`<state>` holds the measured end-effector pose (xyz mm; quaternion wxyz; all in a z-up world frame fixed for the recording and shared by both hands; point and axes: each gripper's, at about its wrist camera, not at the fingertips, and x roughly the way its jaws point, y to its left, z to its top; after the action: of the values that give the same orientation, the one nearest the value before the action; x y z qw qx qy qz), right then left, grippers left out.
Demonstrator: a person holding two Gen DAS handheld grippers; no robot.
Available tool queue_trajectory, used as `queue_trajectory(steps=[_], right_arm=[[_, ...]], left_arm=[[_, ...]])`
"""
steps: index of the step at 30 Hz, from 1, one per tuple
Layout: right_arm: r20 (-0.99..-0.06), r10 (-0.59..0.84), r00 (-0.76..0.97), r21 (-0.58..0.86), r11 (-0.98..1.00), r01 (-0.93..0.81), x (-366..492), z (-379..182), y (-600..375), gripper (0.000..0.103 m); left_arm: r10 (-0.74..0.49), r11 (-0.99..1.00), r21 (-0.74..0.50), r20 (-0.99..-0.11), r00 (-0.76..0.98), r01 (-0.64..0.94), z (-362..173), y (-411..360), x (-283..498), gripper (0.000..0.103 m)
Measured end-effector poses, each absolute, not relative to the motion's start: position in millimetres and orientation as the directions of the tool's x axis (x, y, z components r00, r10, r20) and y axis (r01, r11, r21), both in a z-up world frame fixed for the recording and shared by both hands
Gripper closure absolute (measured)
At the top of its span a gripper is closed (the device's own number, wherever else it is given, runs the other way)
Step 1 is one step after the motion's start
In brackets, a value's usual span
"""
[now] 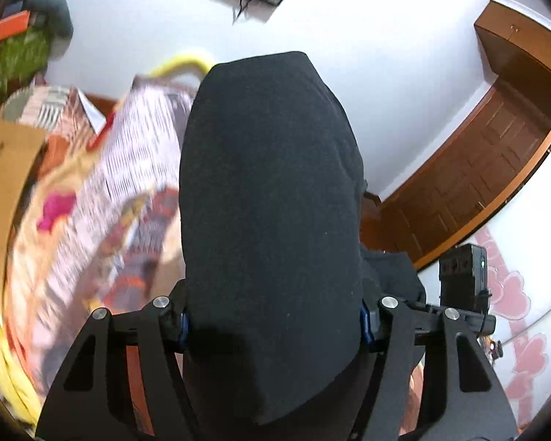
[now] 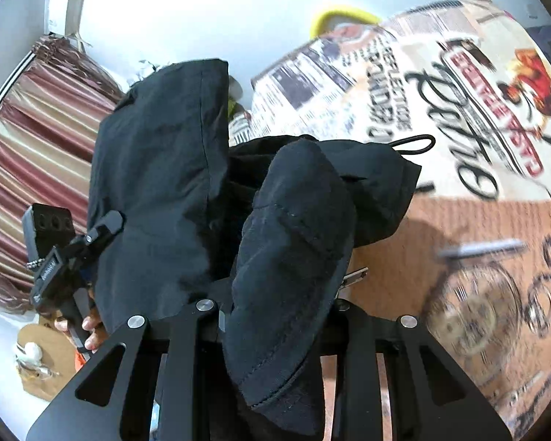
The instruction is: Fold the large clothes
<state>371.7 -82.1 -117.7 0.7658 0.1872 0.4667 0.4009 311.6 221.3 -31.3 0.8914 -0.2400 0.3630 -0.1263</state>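
Observation:
A large black garment (image 1: 272, 191) is lifted in the air and fills the middle of the left wrist view. My left gripper (image 1: 273, 325) is shut on a thick fold of it; the cloth hides the fingertips. In the right wrist view the same black garment (image 2: 154, 183) hangs bunched, with a cord loop (image 2: 415, 145) at its edge. My right gripper (image 2: 279, 325) is shut on another fold of it (image 2: 294, 239). The left gripper (image 2: 73, 253) and the hand holding it show at the left of that view, against the cloth.
A printed bedspread (image 2: 440, 84) with newspaper and lettering patterns lies below, also in the left wrist view (image 1: 128, 169). A yellow loop (image 2: 339, 14) sits at its far edge. Striped curtains (image 2: 29, 139), a wooden door (image 1: 488, 161), a cardboard box (image 1: 3, 169) and white walls surround.

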Motion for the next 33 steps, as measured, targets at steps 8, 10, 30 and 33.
queue_trajectory(steps=[8, 10, 30, 33], right_arm=[[-0.590, 0.754, 0.288, 0.597, 0.648, -0.473, 406.5, -113.8, -26.0, 0.079], [-0.623, 0.719, 0.308, 0.551, 0.683, -0.479, 418.0, -126.5, -2.6, 0.079], [-0.803, 0.571, 0.172, 0.489, 0.795, -0.358, 432.7, -217.0, 34.6, 0.054], [-0.803, 0.553, 0.223, 0.447, 0.806, -0.388, 410.6, -195.5, 16.8, 0.054]], left_arm=[[-0.406, 0.831, -0.555, -0.585, 0.702, 0.018, -59.1, 288.8, 362.5, 0.039], [-0.407, 0.831, -0.557, -0.617, 0.673, -0.008, -82.4, 305.5, 381.8, 0.039], [-0.270, 0.829, -0.471, -0.808, 0.523, -0.300, -202.1, 352.5, 356.8, 0.028], [-0.221, 0.844, -0.434, -0.818, 0.531, -0.316, -189.4, 351.2, 341.0, 0.029]])
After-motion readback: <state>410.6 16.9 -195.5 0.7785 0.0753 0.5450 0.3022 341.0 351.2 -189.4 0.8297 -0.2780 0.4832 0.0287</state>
